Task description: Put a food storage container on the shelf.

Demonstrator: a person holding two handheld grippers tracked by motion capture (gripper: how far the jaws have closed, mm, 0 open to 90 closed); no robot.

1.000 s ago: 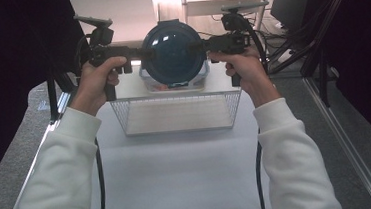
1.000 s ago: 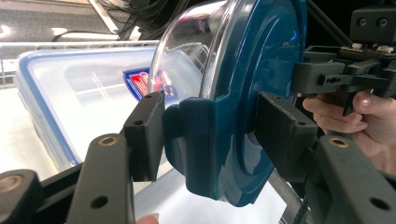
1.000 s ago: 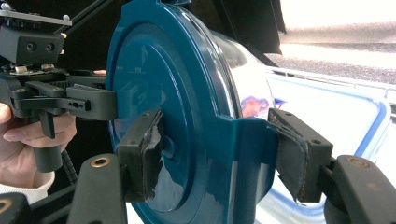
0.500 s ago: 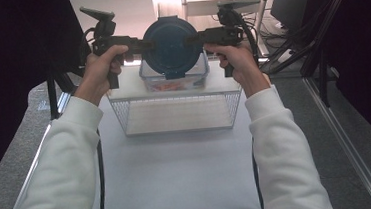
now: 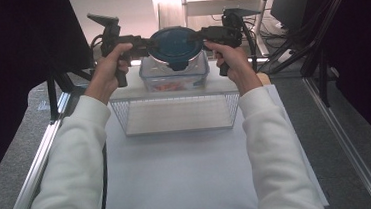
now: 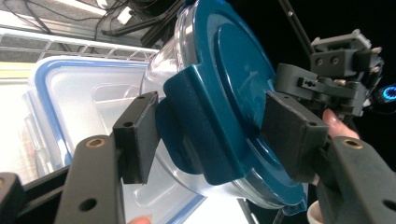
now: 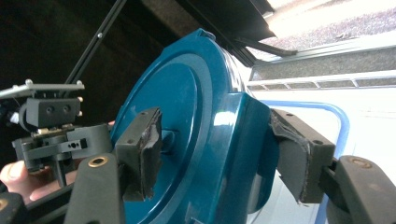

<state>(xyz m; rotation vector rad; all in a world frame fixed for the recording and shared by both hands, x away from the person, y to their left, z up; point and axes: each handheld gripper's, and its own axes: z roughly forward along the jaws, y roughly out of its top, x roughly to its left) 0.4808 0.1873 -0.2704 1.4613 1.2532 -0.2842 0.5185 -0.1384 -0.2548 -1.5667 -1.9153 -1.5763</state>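
A round clear container with a dark blue lid (image 5: 175,44) hangs between my two grippers, just over a clear rectangular box (image 5: 174,78) with a blue-edged lid. My left gripper (image 5: 147,45) clasps its left rim. In the left gripper view its pads (image 6: 140,135) sit on either side of a lid latch (image 6: 187,116); the jaws have just been opening and still touch it. My right gripper (image 5: 202,34) is shut on the opposite rim, with the lid (image 7: 196,121) between its pads (image 7: 142,149). Whether the container rests on the box is unclear.
A wire basket (image 5: 177,114) stands just in front of the box on the white table sheet (image 5: 179,175). Metal rails (image 5: 37,161) run along both table sides. Cables and stands crowd the back right. The far gripper (image 6: 336,70) shows beyond the lid.
Both hands have carried the round container away from the person and lower, toward the rectangular box. Its lid, earlier tipped toward the camera, now lies flatter.
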